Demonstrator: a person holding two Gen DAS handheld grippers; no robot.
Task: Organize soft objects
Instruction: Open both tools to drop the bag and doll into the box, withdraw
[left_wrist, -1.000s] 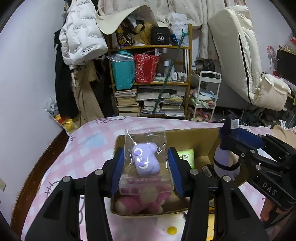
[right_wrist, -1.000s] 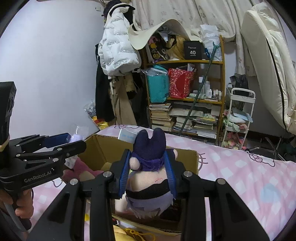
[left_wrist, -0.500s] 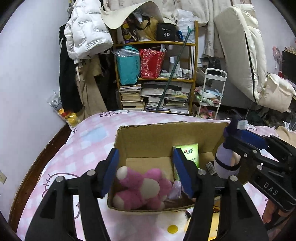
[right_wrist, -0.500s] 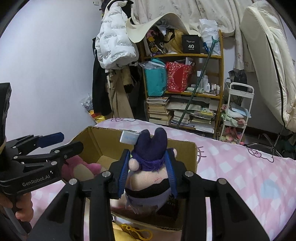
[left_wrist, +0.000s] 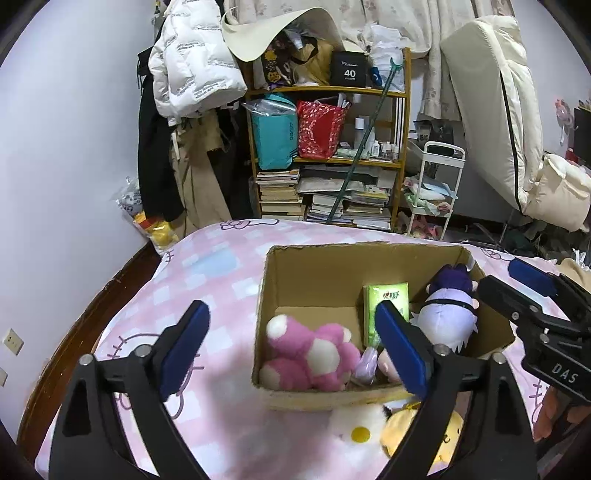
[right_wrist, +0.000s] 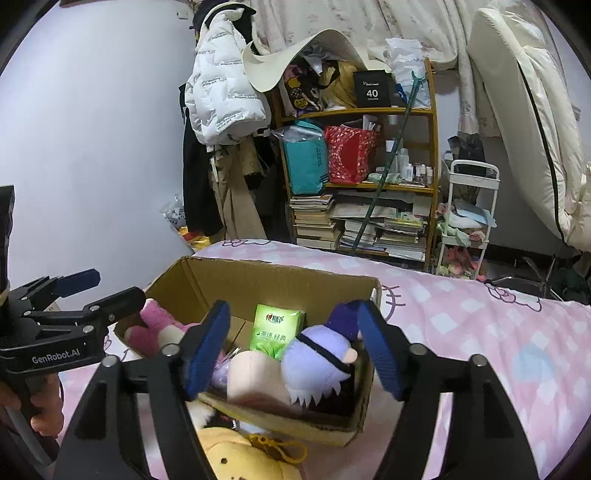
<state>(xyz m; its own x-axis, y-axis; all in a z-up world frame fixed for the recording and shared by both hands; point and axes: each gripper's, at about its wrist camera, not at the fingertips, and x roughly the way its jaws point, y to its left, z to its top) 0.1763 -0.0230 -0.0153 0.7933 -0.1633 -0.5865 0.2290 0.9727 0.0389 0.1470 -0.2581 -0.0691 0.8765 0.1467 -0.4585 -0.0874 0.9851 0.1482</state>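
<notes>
Left gripper (left_wrist: 291, 343): I'm seeing its jaws opening wide, gripping nothing, hovering over the cardboard box (left_wrist: 314, 269) edge. Right gripper (right_wrist: 293, 345) jaws are opening too; the purple plush doll (right_wrist: 319, 360) is sitting between them, pads apparently clear of it. It's lying in the box beside the pink plush (left_wrist: 310, 354) and green tissue pack (right_wrist: 277, 330). Box is sitting on a pink checked bedspread (right_wrist: 498, 332); cluttered bookshelf (left_wrist: 328, 155) behind.

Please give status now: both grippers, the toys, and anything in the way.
Left gripper and right gripper opening, both empty. Purple doll and pink plush lie in cardboard box. Yellow plush outside, beside box.
</notes>
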